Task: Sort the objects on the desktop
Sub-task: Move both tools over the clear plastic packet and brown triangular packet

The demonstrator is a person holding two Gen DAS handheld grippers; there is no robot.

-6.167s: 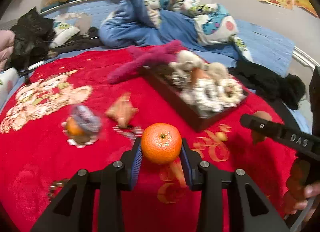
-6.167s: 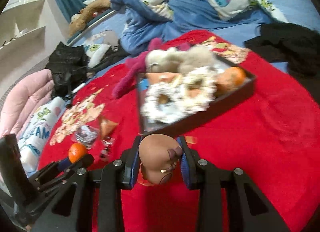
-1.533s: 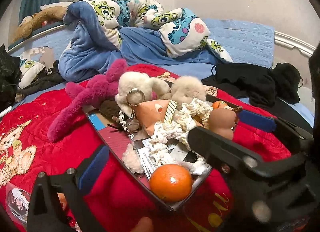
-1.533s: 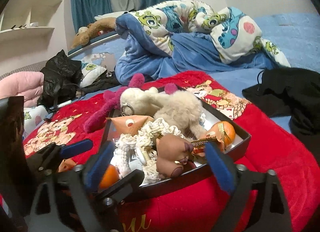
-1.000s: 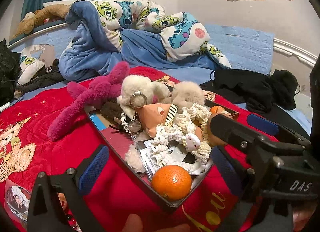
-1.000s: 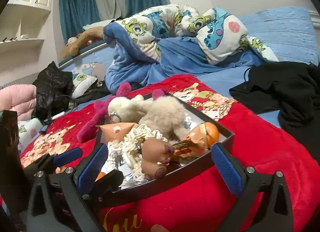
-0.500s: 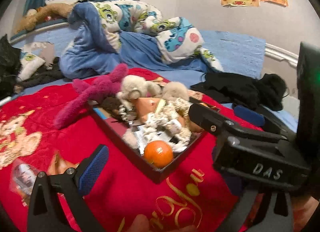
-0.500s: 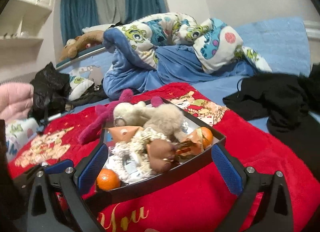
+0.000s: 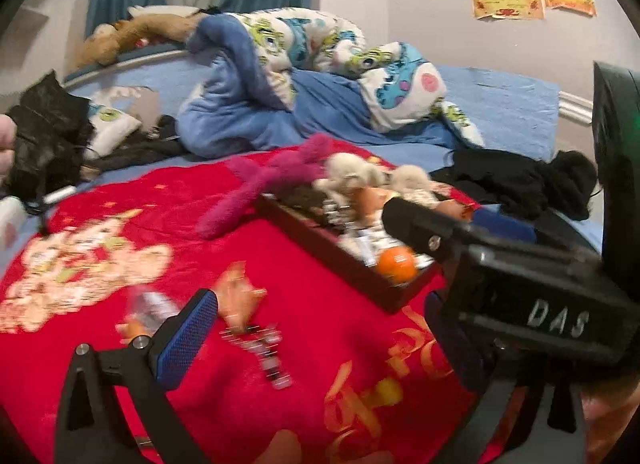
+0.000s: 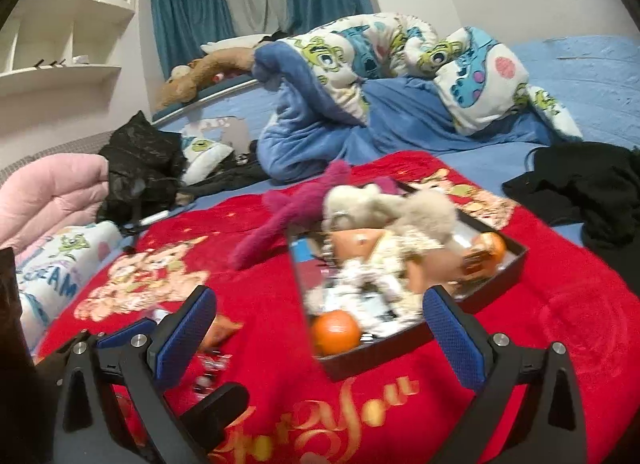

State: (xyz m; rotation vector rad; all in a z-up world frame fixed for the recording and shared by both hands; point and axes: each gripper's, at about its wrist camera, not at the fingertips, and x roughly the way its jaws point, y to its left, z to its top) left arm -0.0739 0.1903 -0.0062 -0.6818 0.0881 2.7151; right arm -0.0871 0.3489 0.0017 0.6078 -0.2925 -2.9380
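Left wrist: right gripper (image 9: 472, 248) body reads "DAS"

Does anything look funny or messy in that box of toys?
Yes. The pink plush hangs out over the black tray's far edge onto the red blanket, and the toys inside are heaped above the rim.

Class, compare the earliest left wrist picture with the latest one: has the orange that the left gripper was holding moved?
Yes. The orange now lies in the near corner of the dark tray, no longer between the fingers of the left gripper, which stands open above the red blanket.
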